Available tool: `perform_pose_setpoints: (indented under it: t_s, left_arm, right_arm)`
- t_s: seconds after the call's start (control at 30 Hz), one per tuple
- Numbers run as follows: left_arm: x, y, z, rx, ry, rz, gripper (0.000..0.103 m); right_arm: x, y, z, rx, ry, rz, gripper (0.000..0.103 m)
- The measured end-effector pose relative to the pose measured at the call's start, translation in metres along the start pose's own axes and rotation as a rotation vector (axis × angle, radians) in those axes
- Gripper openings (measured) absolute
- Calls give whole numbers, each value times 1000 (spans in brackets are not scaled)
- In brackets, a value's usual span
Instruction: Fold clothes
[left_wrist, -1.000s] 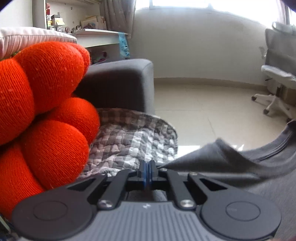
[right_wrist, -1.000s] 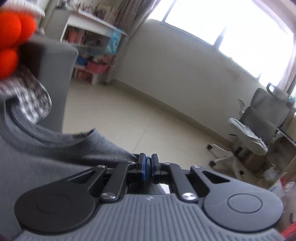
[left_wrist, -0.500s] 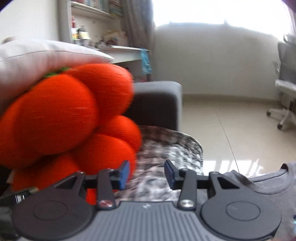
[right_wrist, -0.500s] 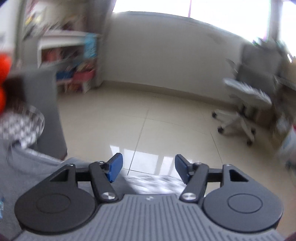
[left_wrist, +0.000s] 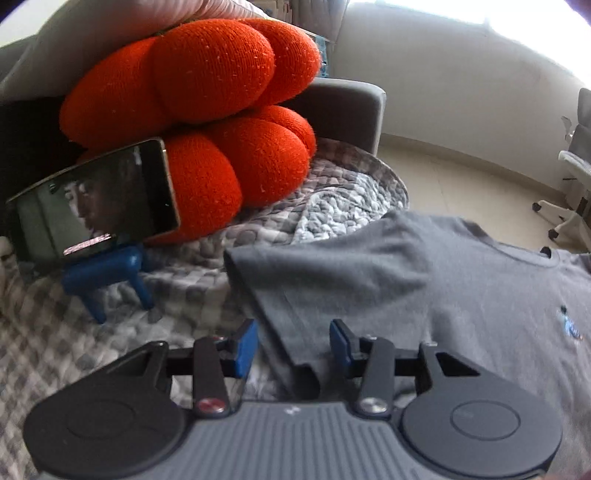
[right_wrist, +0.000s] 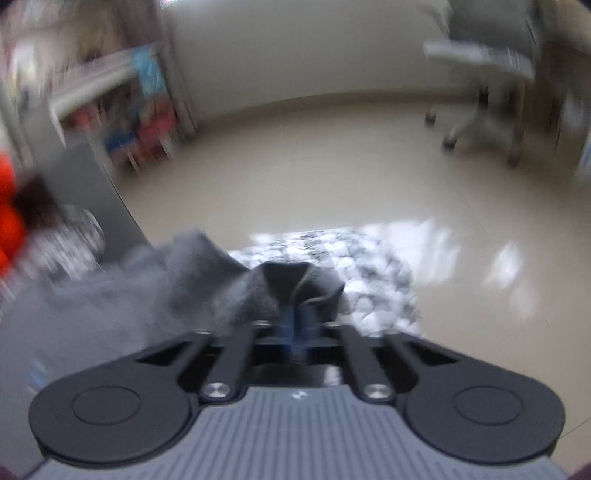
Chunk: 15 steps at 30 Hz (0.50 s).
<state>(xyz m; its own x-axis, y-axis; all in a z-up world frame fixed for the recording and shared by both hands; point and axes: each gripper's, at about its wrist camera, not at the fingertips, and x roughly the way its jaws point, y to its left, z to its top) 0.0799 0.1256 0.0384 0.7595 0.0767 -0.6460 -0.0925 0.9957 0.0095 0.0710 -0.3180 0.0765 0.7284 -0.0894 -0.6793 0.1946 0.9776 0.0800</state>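
Left gripper spread, blue pads apart, nothing pinched; folded side edge of the grey T-shirt running up between the pads without touching them. Right gripper pressed together, pinching a bunched corner of the same grey T-shirt, cloth puckered up around the blue pads.

Seen only from the left wrist: T-shirt spread flat on the checked quilt, collar at the far right, small printed mark on the chest. Long axis from the gripper up toward the collar, slanting rightward. Left folded edge straight and crisp, angled from near the pads up to a blunt corner. Left of the shirt: phone propped on a blue stand, well apart from the shirt edge; orange knot cushion behind the phone, touching it. Grey sofa arm behind the cushion.

Seen only from the right wrist, heavily blurred: quilt edge hanging just beyond the pinched cloth, bare pale floor past it, shelf unit far left, office chair far right.

Open room: bare quilt between shirt edge and phone stand; shirt's far side close to the quilt's edge.
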Motion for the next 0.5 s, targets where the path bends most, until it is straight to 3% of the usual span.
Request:
perform_pose_setpoints:
  t_s: [0.17,0.3,0.37,0.5]
  left_arm:
    - [-18,23,-5,-43,-13,15,44]
    - [-20,36,-8,-119,24,-20,44]
    - [-22,35,-9,-138,34,-48,44]
    - [-40,39,-16,-141,35,-88,45]
  right_arm:
    - [-29,6,16,-36,-116,-225,0]
    - [8,7,5,-108,-14,-334,0]
    - [18,9,-6,-138,22,-326,0]
    - [-27,-14,-15,84,-73,-156,21]
